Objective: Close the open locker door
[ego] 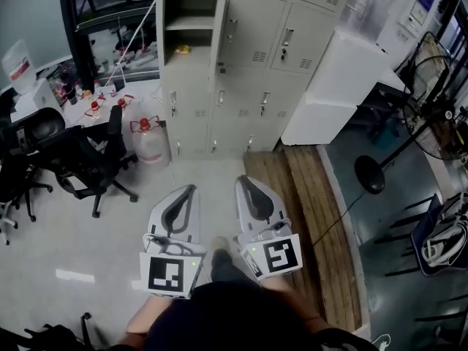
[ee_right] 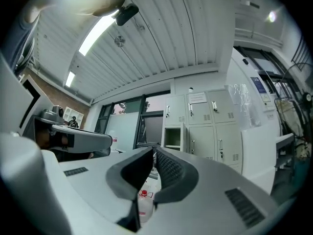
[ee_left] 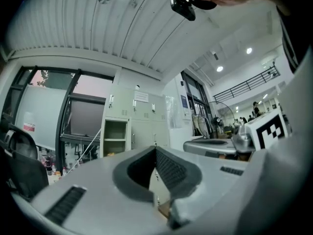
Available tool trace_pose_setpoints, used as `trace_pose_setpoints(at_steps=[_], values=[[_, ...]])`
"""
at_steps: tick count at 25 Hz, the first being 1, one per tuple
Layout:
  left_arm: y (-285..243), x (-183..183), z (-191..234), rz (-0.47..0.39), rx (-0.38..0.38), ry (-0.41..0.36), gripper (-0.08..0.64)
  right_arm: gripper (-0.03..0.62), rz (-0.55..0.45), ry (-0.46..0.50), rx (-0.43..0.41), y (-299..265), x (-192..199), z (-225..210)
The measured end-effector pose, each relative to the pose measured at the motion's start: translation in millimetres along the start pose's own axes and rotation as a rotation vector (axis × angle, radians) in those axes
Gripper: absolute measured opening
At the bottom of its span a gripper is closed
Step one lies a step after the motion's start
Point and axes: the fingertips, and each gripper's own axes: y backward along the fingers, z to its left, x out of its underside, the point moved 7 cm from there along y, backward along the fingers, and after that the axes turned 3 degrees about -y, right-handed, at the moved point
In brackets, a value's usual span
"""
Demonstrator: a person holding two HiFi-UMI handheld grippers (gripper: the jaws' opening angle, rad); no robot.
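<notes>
A bank of pale grey lockers stands ahead against the wall. Its upper-left compartment is open, with its door swung out edge-on; a shelf and a small yellow thing show inside. The open compartment also shows in the left gripper view and, further off, in the right gripper view. My left gripper and right gripper are held side by side low over the floor, well short of the lockers. Both point at them, with jaws closed tip to tip and nothing between them.
Black office chairs stand to the left. Water jugs with red caps sit on the floor by the lockers' left end. A white cabinet leans at their right. A fan stand and wooden flooring lie to the right.
</notes>
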Motion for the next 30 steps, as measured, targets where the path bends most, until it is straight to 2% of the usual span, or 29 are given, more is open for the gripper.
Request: trace_pose_setpoints(at_steps=[4,7,18,23,30], values=[[-48,-2,16,0.003,-0.012,-0.003,0.002,0.027,-0.008,-0.013,-0.036,-44,3,-28],[-83,-3,29,0.009,-0.034,0.002,0.002,0.08,-0.01,-0.02,-0.068,-78,4,-49],[-206,-2,55,0.017,-0.093,-0.002,0.002,0.08,-0.017,-0.078,-0.136,-176,21,-141],[-241,-1,63,0.014,-0.12,-0.008,0.002,0.08,-0.03,-0.092,-0.168,-208,27,-166],[-265,9,76,0.039,-0.146,0.003,0.002,0.08,-0.016,-0.113,-0.183,-233,39,-181]])
